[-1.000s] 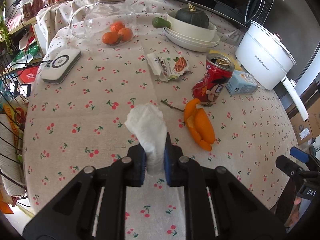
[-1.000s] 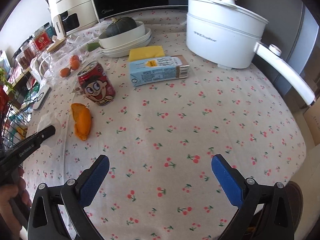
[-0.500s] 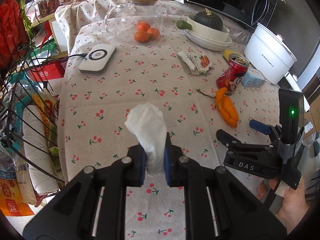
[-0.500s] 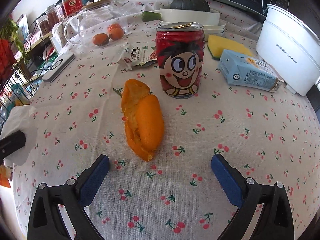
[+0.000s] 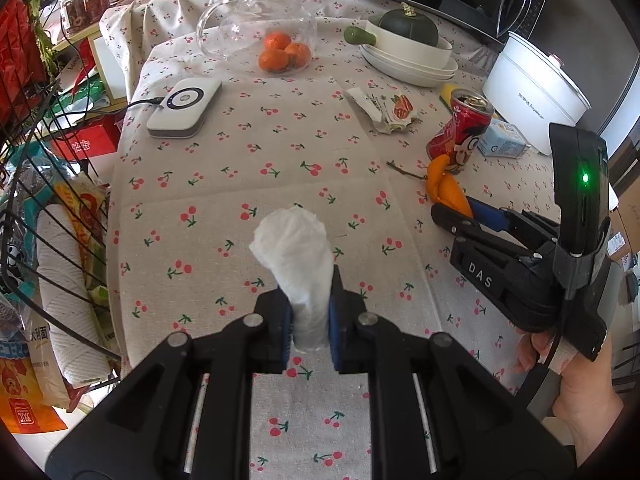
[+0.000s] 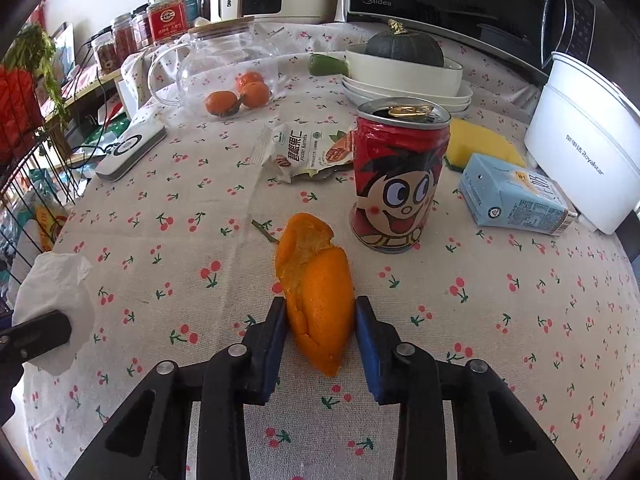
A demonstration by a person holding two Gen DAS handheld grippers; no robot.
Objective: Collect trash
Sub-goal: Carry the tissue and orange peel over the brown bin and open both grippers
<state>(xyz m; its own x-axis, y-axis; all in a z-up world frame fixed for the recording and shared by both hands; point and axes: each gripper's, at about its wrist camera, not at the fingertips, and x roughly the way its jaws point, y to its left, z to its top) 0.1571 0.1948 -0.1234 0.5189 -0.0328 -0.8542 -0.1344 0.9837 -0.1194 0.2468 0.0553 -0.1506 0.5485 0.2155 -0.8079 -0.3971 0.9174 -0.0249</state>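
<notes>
Now my right gripper is closing around curled orange peel, previously spread wide; left gripper pinches crumpled tissue.

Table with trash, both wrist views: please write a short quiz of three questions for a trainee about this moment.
1. True or false: the left gripper holds a tissue.
2. What stands just behind the peel? A. can B. carton C. sponge
3. Fill in: the squash sits in a white ____.
Key: 1 true; 2 A; 3 bowl.
</notes>
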